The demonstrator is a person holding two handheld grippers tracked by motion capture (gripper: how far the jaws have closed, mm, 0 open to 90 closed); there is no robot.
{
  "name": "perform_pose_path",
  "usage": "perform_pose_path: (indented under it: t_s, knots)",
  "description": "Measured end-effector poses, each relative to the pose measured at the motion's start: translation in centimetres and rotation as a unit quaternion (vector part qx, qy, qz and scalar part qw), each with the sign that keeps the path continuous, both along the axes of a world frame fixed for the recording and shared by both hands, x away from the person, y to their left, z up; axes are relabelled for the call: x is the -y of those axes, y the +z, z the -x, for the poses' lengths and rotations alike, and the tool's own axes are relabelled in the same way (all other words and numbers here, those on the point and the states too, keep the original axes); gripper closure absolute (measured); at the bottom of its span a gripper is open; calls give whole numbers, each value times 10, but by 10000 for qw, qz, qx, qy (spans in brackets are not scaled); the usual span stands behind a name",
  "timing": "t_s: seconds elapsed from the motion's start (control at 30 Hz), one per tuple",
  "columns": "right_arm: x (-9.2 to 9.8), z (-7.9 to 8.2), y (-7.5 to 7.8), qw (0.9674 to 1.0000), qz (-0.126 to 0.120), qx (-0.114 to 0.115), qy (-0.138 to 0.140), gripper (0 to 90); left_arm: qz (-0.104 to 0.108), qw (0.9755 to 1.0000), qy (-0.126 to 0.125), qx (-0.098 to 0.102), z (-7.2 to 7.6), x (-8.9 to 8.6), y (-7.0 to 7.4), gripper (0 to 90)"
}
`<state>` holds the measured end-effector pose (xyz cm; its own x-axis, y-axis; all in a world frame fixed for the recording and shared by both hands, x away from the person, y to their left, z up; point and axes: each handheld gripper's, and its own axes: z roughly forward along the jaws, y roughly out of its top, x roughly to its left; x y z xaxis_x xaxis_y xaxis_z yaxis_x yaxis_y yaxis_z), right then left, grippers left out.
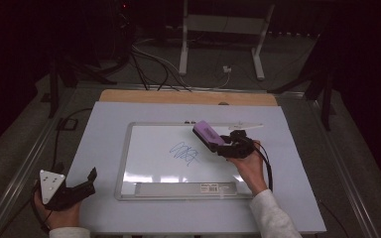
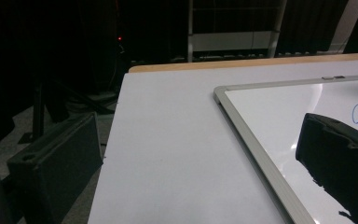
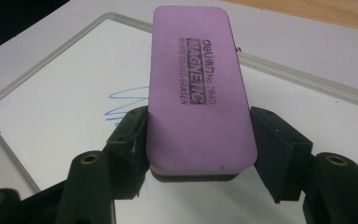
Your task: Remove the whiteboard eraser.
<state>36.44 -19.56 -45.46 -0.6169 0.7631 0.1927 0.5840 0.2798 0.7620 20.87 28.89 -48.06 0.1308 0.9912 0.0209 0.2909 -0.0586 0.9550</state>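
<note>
One purple eraser sits pinched in my right gripper, long axis pointing to the frame's upper left over the whiteboard; my left gripper rests spread, lower left.

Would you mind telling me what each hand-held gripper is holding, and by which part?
The right hand-held gripper clamps the purple whiteboard eraser by its long sides, near one end. The left hand-held gripper is open, holding nothing.
</note>
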Motion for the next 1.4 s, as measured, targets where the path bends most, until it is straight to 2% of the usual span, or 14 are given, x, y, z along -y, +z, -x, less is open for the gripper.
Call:
perform_pose_path:
  t_s: [0.9, 1.4]
  knots:
    - [-24, 13, -1, 9989, 128, 2, 455, 410, -5, 10000, 14, 40, 1, -1, 1, 10]
    - [-45, 21, -11, 9956, 315, -96, 877, 410, 15, 10000, 19, 41, 1, -3, 0, 9]
